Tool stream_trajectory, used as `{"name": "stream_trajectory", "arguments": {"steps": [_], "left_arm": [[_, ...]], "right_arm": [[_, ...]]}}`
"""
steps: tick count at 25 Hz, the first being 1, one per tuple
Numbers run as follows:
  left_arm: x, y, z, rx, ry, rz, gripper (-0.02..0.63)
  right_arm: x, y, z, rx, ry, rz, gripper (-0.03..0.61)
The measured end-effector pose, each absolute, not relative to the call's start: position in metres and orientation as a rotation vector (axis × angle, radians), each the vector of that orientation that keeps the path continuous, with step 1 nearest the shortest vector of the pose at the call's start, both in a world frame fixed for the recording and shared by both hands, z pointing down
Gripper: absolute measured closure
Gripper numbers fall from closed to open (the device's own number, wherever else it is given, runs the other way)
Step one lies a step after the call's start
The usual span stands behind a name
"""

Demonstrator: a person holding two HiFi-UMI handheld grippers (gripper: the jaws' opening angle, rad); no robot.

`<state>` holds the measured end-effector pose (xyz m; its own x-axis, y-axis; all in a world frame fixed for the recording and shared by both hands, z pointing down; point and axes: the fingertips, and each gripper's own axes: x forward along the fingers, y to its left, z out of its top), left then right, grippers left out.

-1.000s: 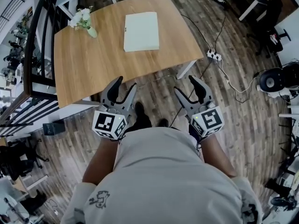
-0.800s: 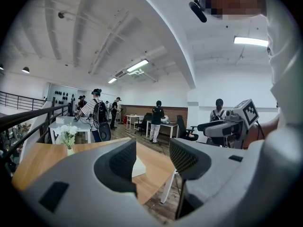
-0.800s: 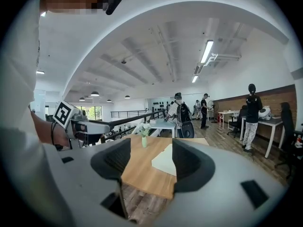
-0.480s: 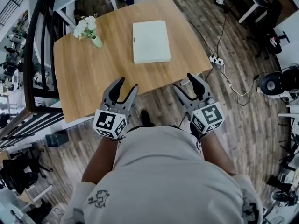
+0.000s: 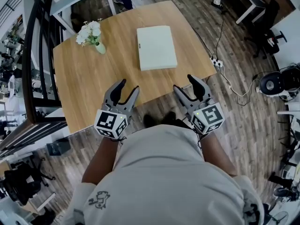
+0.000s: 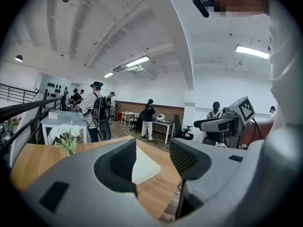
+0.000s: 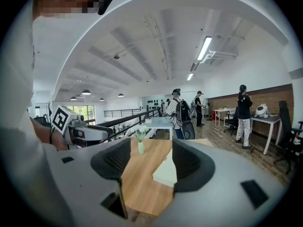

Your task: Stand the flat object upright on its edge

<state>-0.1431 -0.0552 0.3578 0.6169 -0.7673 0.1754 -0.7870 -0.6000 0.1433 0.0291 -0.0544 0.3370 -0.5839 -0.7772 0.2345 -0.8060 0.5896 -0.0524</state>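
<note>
The flat white box (image 5: 157,47) lies face-down on the surface (image 5: 84,88), at 12 o'clock from both claws. The left claw (image 5: 130,85) and right claw (image 5: 184,82) gape wide, empty. The box looks stiff, light and smooth; gripping its opposite long edges should work.

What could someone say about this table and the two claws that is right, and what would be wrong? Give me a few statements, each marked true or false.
1. The flat white object lies flat on the wooden table. True.
2. The left claw grips the flat white object. False: it is open and empty, near the table's front edge, well apart from the object.
3. A vase of white flowers stands on the table. True.
4. The right claw is shut. False: its jaws stand apart with nothing held between them.
</note>
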Motion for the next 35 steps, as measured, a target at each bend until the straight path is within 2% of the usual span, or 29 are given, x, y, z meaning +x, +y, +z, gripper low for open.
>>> {"name": "stream_trajectory", "arguments": {"steps": [19, 35], "left_arm": [[-0.149, -0.098, 0.372, 2.606, -1.272, 0.177, 0.403], [-0.121, -0.174, 0.417, 2.503, -1.239, 0.282, 0.403]], "right_arm": [[0.020, -0.107, 0.355, 1.306, -2.634, 0.288, 0.295], [0.055, -0.193, 0.411, 1.201, -2.565, 0.409, 0.295]]}}
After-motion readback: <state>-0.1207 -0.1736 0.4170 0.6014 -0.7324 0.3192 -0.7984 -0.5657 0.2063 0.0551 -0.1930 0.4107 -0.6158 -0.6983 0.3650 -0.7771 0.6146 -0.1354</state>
